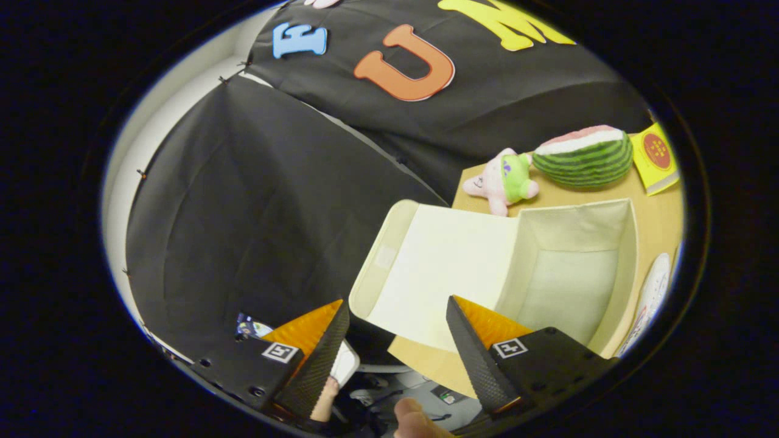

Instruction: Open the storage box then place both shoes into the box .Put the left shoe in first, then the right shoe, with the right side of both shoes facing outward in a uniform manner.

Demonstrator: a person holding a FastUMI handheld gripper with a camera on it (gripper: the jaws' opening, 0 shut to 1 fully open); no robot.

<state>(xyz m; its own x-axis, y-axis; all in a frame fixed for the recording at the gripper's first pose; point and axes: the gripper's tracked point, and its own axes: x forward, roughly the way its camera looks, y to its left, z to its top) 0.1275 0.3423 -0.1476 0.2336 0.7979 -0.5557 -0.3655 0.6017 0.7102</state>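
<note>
Storage box (572, 274) at centre right on a wooden table (660, 213), lid (438, 274) flapped open toward frame centre, interior bare, gripper (395, 340) fingers spread wide at lower centre, grasping nothing, pink plush (502, 179) and watermelon toy (585, 156) beyond the box, upper right.

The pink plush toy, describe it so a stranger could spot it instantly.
Beyond the open fingers, the open cream fabric storage box sits on the wooden table. Behind it lies the pink star-shaped plush toy in green, beside the striped watermelon-slice plush.
</note>
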